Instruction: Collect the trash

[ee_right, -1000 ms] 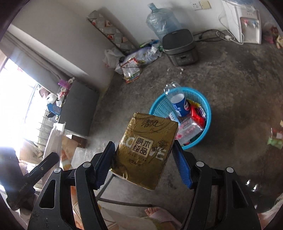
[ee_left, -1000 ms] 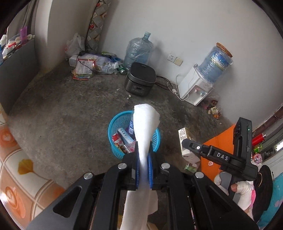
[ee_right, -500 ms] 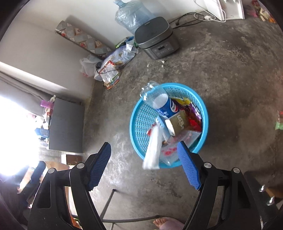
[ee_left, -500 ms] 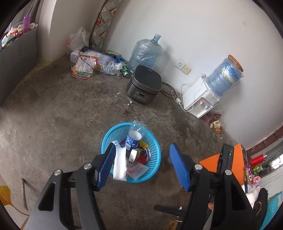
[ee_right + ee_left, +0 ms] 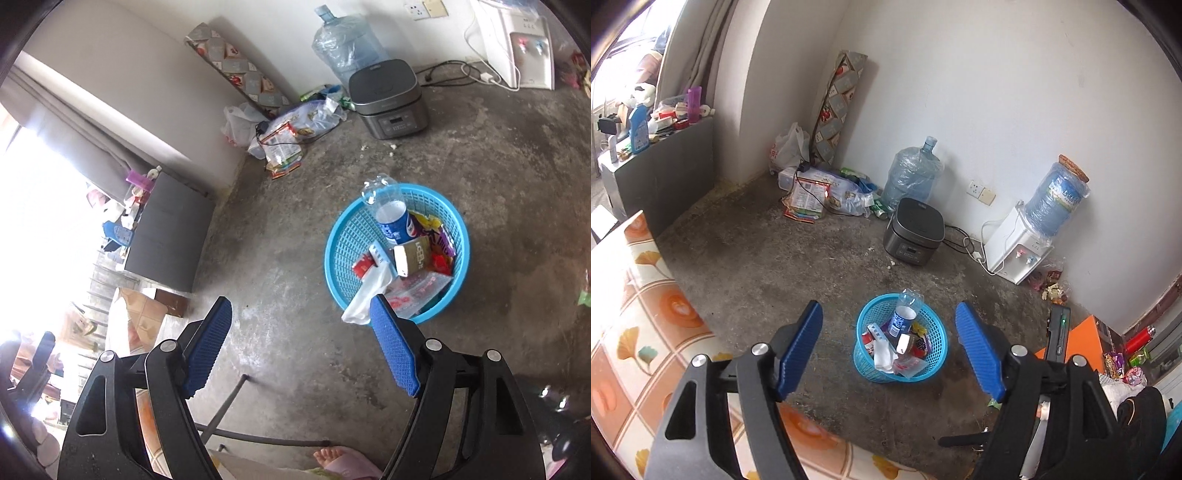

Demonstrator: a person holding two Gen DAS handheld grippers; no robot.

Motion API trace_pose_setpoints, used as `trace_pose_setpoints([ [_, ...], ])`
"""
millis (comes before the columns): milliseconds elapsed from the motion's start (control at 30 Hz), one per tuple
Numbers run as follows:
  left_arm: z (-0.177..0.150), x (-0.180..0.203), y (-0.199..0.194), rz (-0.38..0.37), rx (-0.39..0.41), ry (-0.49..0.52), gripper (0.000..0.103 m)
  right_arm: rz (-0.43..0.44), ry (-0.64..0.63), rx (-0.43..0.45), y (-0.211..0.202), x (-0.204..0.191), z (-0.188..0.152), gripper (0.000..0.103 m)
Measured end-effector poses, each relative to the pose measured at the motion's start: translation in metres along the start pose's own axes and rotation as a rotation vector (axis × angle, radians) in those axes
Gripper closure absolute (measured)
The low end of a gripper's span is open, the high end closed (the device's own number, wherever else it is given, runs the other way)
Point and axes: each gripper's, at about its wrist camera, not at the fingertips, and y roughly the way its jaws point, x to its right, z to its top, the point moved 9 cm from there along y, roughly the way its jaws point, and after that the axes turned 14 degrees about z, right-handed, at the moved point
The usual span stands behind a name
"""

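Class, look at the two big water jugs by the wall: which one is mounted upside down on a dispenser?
The right-hand water jug, inverted on the white dispenser; the other jug stands upright on the floor beside the rice cooker.

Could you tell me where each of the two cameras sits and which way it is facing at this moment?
Left wrist: rides on the left tool, angled down at the floor; its open blue fingers frame the blue basket; part of the other tool shows at right.
Right wrist: rides on the right tool, angled down; the basket lies right of its open, empty fingers; a bare foot shows below.
Shared: basket, rice cooker, water jug, dispenser.
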Motion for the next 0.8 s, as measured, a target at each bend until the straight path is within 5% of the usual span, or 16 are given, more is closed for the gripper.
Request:
trace_pose_setpoints([
  [433, -0.051, -0.090, -0.122, 0.201, 0.109, -0.129, 0.012, -0.009, -0.107, 0.003, -0.025, -0.032, -0.008, 0.030],
  [633, -0.085, -0.126, -0.169, 0.347, 0.140, -0.264, 0.006, 0.002, -0.159, -0.034, -0.025, -0.060, -0.024, 0.029],
  [800, -0.125, -0.154, -0.190, 0.528, 0.083, -0.349, 0.006, 0.037, -0.281, -0.098, -0.021, -0.111, -0.060, 0.024],
])
